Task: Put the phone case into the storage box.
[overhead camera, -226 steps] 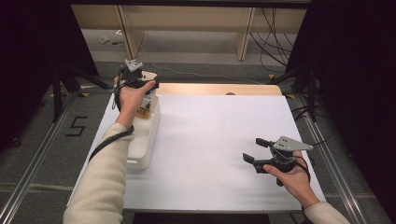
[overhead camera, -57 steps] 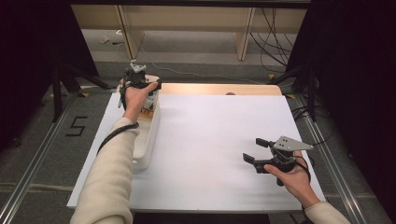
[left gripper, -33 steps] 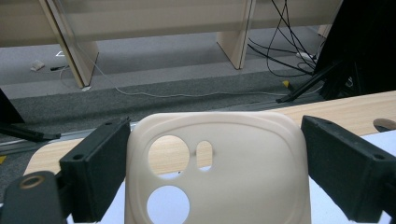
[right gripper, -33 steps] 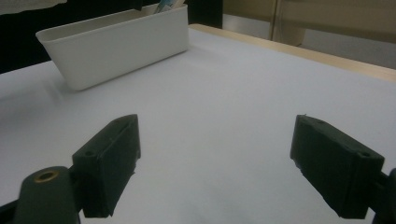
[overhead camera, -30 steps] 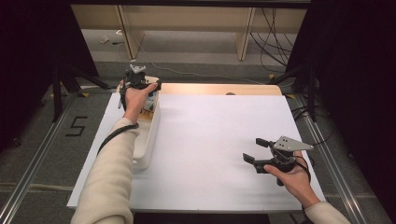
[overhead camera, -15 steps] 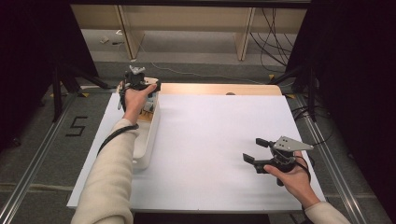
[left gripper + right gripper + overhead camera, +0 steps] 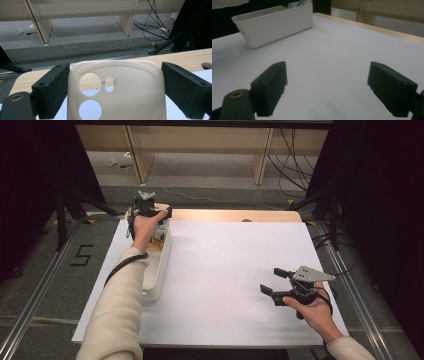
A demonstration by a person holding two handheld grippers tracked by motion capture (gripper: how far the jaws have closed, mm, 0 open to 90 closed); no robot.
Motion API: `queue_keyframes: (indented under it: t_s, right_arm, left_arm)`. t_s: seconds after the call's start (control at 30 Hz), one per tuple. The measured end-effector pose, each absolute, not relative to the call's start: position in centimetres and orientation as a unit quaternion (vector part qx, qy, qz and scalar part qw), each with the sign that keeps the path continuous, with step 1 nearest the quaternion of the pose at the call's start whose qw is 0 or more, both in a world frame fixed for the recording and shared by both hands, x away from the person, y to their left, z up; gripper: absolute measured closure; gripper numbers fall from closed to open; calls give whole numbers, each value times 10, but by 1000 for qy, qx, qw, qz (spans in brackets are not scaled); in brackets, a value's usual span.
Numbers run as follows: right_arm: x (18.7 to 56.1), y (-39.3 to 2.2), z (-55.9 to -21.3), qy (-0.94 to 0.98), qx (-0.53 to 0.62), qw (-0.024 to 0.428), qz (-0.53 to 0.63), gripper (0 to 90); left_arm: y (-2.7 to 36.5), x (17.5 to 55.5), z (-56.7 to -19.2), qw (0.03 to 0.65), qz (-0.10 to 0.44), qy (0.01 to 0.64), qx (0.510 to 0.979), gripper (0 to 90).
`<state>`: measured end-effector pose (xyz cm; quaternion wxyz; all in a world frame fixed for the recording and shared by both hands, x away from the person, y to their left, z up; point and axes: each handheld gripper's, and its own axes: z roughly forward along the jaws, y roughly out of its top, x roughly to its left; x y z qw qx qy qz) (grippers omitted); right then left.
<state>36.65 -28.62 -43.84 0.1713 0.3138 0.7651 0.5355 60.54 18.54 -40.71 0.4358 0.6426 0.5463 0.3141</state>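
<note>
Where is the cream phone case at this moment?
In the left gripper view the phone case sits between that gripper's jaws; in the high view the left gripper is at the table's far left, over the white bin.

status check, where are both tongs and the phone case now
Left tongs closed on cream phone case, above far end of white bin. Right tongs open, nothing between them, over white table. Nothing in the way.

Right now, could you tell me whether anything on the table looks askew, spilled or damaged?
Nothing stands out. The white bin sits upright near the table's left edge, the cream phone case between the left gripper's jaws looks intact, and the white mat shows no spill.
</note>
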Motion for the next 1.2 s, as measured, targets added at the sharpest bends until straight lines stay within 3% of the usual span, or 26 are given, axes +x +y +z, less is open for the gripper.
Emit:
queue_keyframes:
  t_s: [1.2]
  right_arm:
    - [366, -285, -439, 766, 314, 169, 534, 168]
  left_arm:
    - [187, 600, -411, 436, 306, 540, 652, 103]
